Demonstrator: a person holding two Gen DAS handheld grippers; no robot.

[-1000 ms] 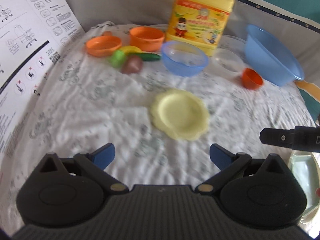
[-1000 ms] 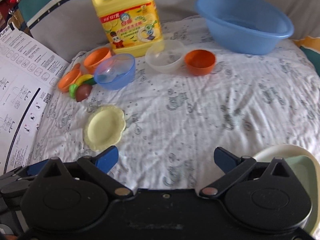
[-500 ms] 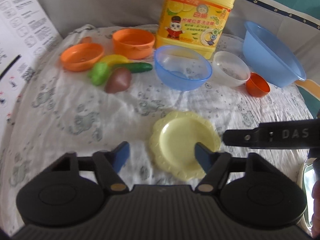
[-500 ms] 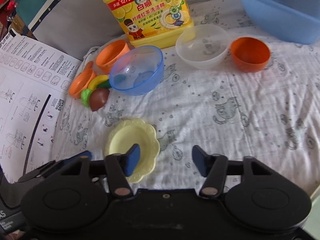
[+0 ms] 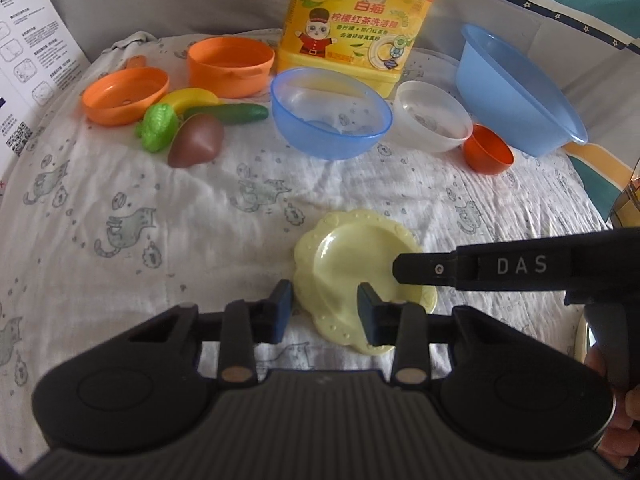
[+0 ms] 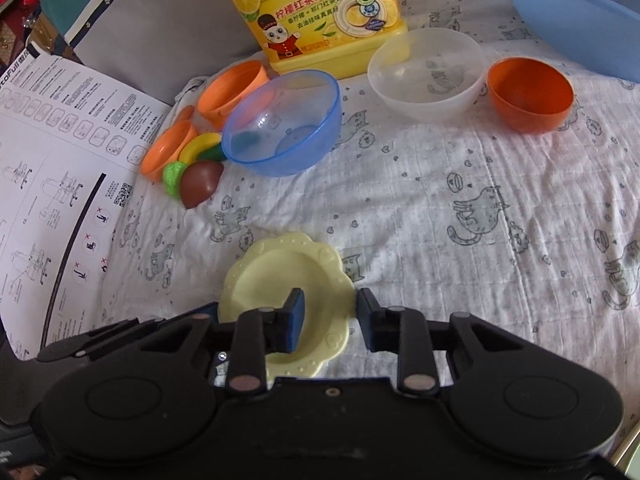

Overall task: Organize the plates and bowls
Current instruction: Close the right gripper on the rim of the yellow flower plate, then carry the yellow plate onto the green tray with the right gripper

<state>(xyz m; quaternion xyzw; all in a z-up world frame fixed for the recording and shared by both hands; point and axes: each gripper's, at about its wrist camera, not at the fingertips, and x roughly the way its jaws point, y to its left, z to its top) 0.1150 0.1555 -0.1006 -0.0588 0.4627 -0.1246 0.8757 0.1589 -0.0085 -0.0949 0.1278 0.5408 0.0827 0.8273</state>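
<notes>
A pale yellow scalloped plate (image 5: 352,264) lies flat on the cat-print cloth; it also shows in the right wrist view (image 6: 280,276). My left gripper (image 5: 325,312) is partly open, its jaws straddling the plate's left rim. My right gripper (image 6: 330,320) is partly open, straddling the plate's right rim; its finger crosses the left wrist view (image 5: 480,268). A blue bowl (image 5: 330,112), a clear white bowl (image 5: 434,116) and a small orange bowl (image 5: 488,154) stand behind.
A yellow detergent jug (image 5: 360,20) and a large blue basin (image 5: 516,92) stand at the back. An orange cup (image 5: 230,66), an orange dish (image 5: 124,96) and toy vegetables (image 5: 192,128) lie at the back left. An instruction sheet (image 6: 52,184) lies on the left.
Both grippers have moved forward and down onto the yellow plate and have narrowed their jaws from wide open to partly open around its opposite rims.
</notes>
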